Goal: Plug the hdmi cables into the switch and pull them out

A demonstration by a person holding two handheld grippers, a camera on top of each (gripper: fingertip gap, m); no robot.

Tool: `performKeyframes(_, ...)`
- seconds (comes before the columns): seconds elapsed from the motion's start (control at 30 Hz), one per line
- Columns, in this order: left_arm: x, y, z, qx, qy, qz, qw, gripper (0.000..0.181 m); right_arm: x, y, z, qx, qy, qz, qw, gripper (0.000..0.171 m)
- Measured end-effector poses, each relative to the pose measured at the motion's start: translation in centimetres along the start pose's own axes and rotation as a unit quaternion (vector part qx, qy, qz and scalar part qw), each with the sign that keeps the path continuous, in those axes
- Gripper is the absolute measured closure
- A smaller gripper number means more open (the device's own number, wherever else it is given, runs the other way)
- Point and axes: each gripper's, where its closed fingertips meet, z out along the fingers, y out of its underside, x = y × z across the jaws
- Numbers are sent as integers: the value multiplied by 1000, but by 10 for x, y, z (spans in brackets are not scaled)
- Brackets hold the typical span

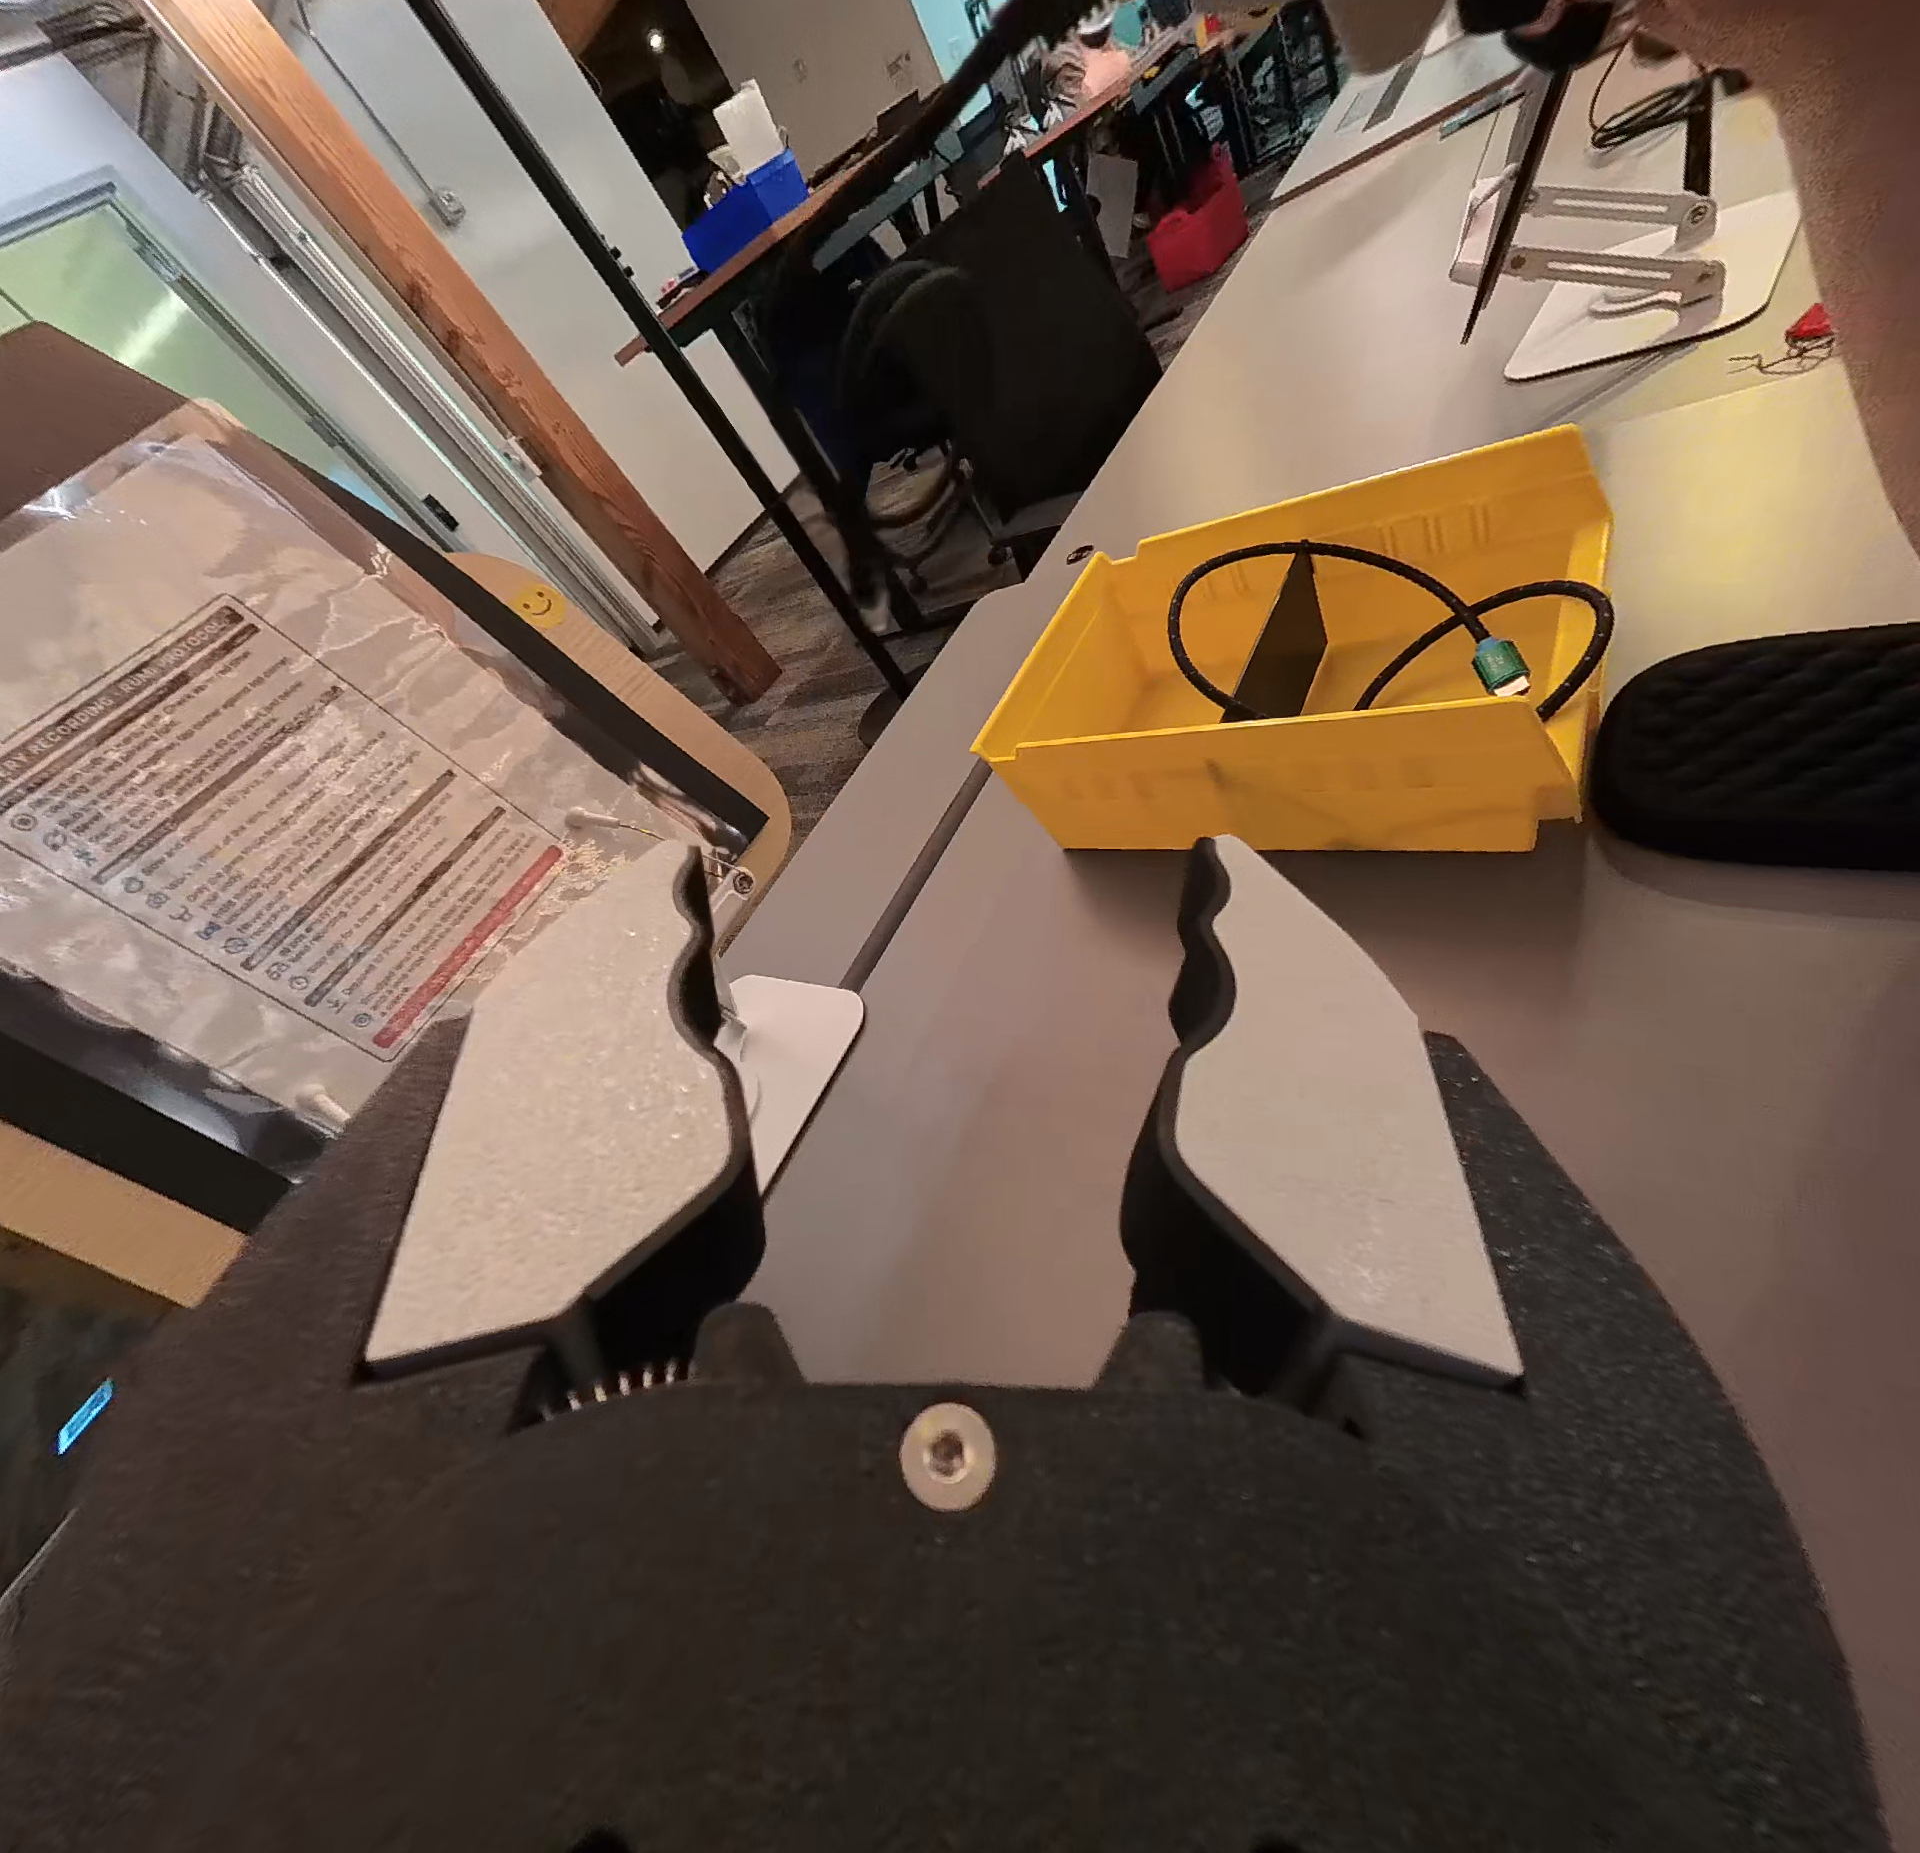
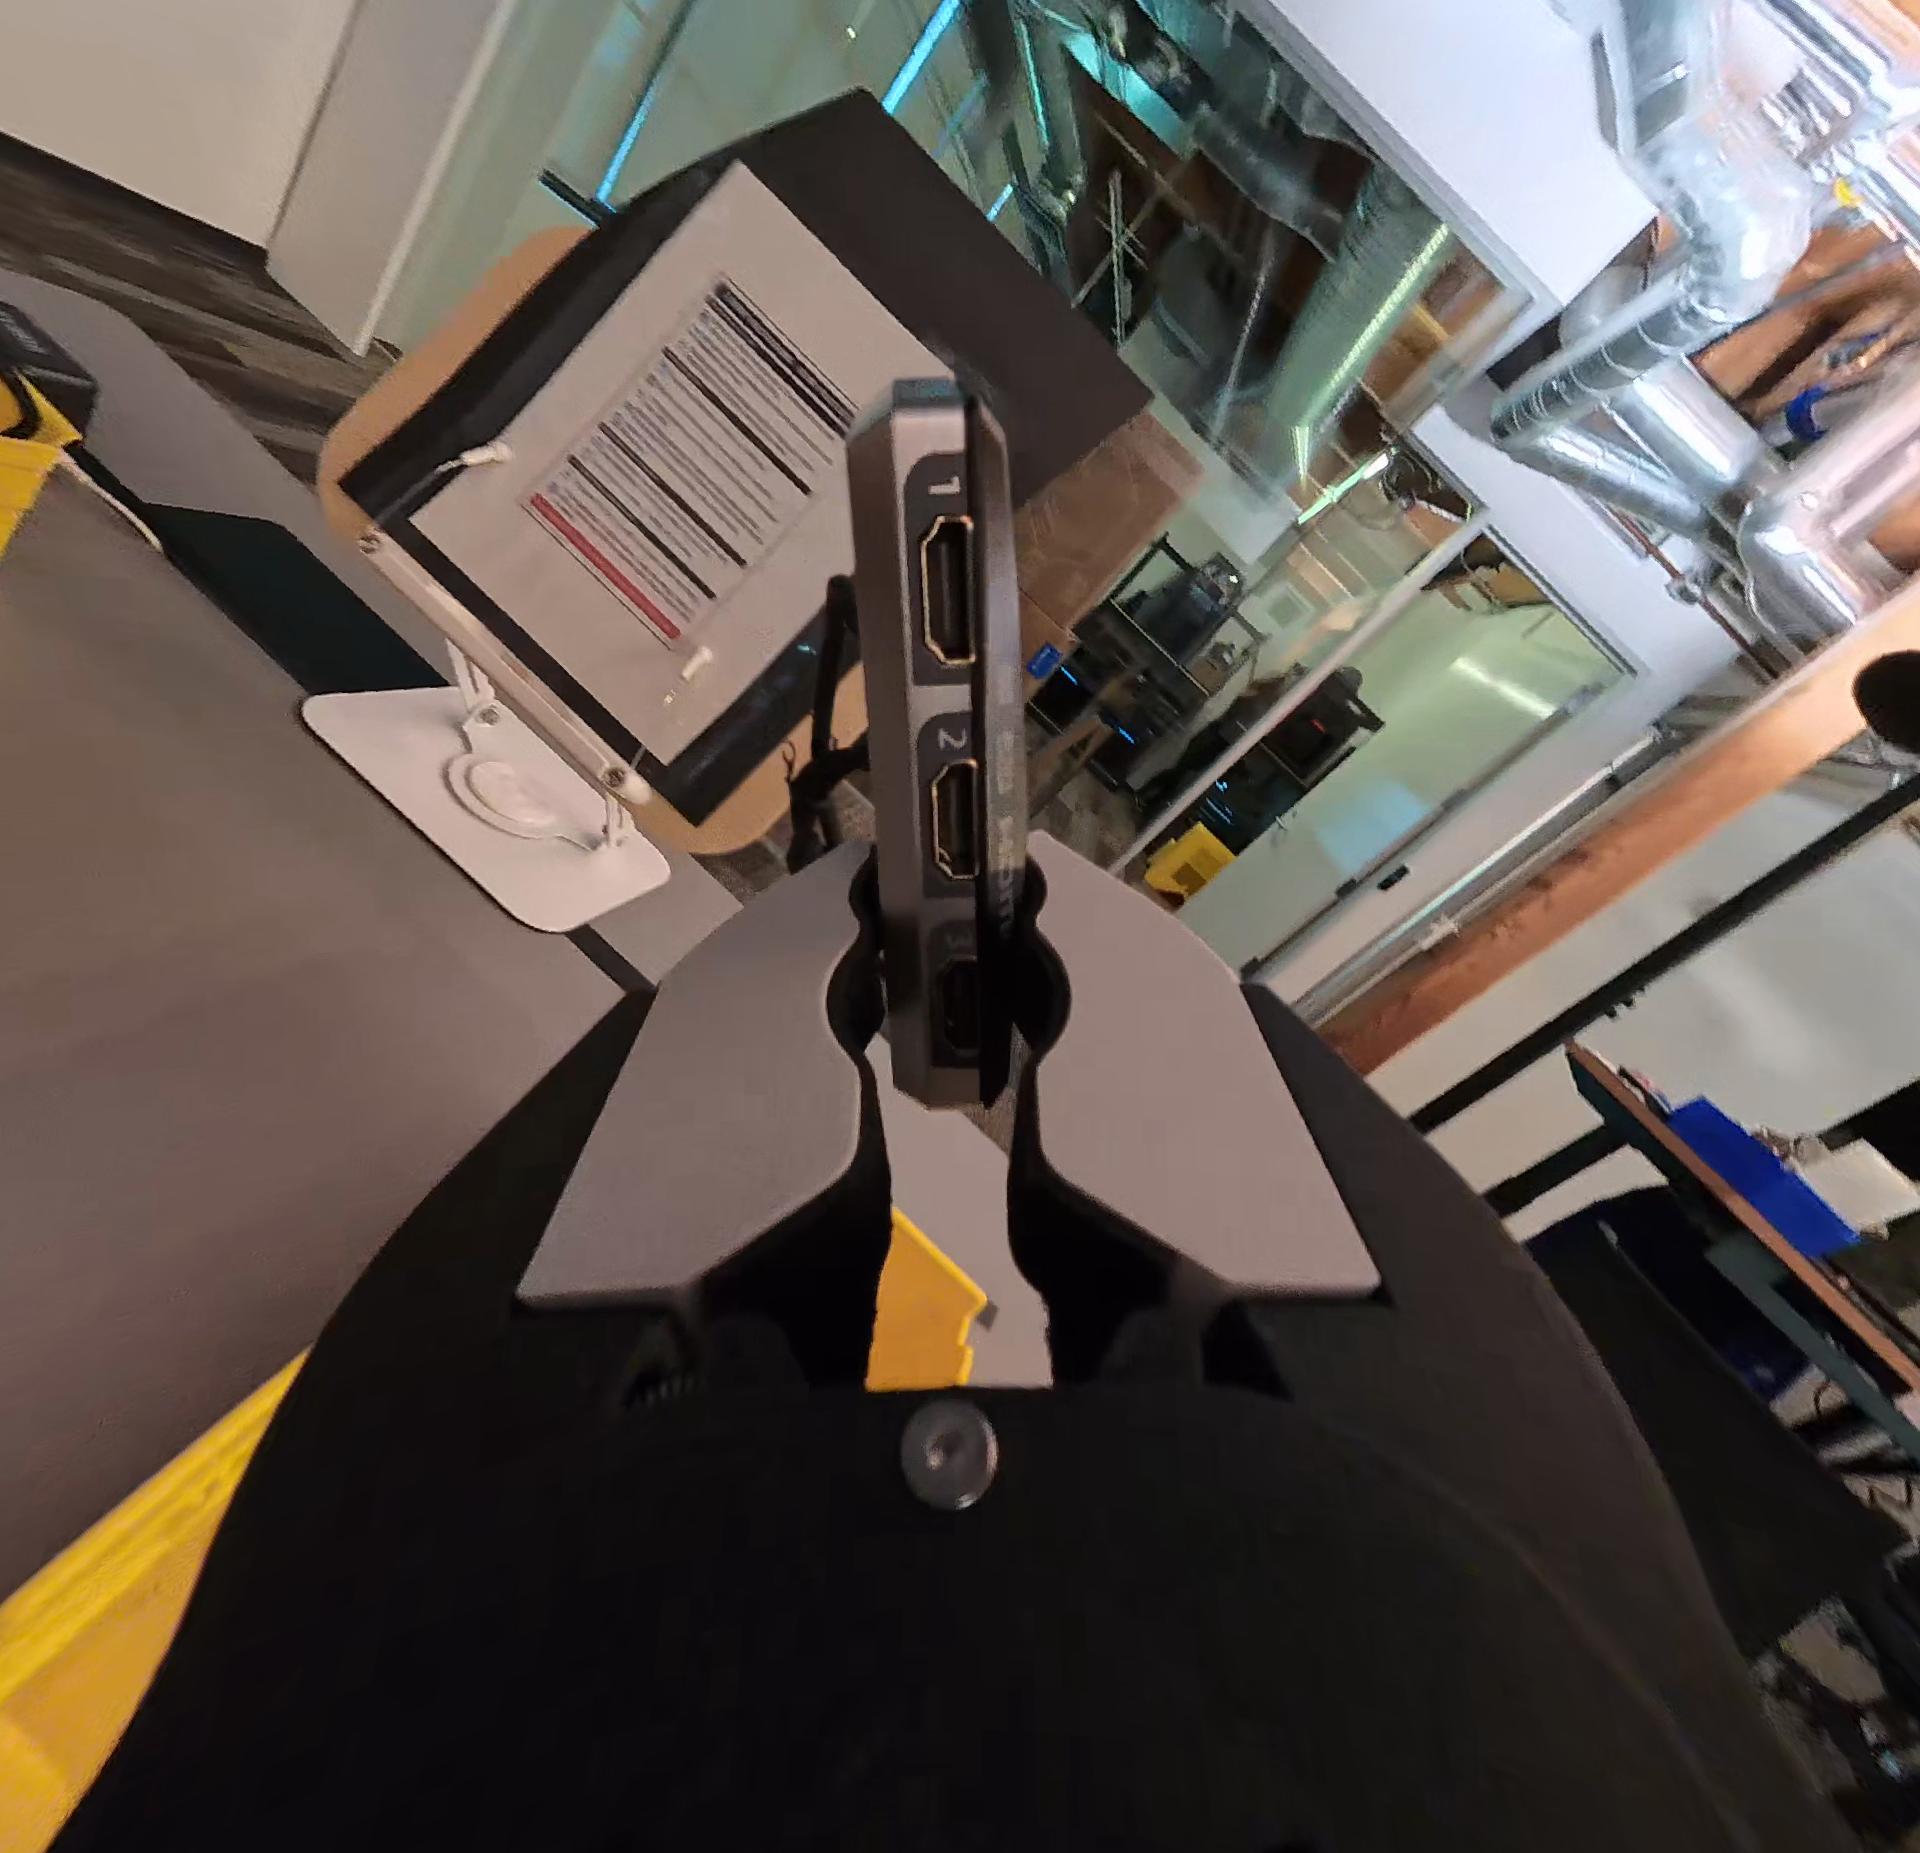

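Observation:
My right gripper [image 2: 951, 894] is shut on a slim grey HDMI switch [image 2: 940, 660] and holds it upright in the air, its row of three empty ports facing the camera. My left gripper [image 1: 951, 858] is open and empty above the grey table [image 1: 1299, 972]. Ahead of it to the right sits a yellow bin [image 1: 1299, 764] with a black divider. A black braided HDMI cable [image 1: 1382, 598] with a green plug [image 1: 1498, 667] lies coiled in the bin. The bin's yellow edge also shows low in the right wrist view [image 2: 925, 1304].
A framed instruction sheet on a white stand [image 1: 208, 764] stands at the table's left edge, and it also shows in the right wrist view [image 2: 665, 473]. A black padded wrist rest [image 1: 1766, 743] lies right of the bin. A metal laptop stand [image 1: 1621, 255] sits farther back. One gripper's finger ends stand about 25 cm off the other's.

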Motion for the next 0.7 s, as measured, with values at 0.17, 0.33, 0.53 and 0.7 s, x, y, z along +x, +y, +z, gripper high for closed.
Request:
performKeyframes(0.17,2,0,1,0,6,-4,1000,95,14,30,-4,-27,-24,50,998,149)
performKeyframes(0.33,4,4,4,-11,7,-1,1000,96,3,90,20,-87,-108,138,981,149)
performKeyframes(0.53,7,8,9,-22,13,2,1000,97,0,139,59,-78,-138,271,950,149)
performKeyframes(0.7,10,13,14,-33,16,6,999,98,-38,188,81,-158,-227,438,855,149)
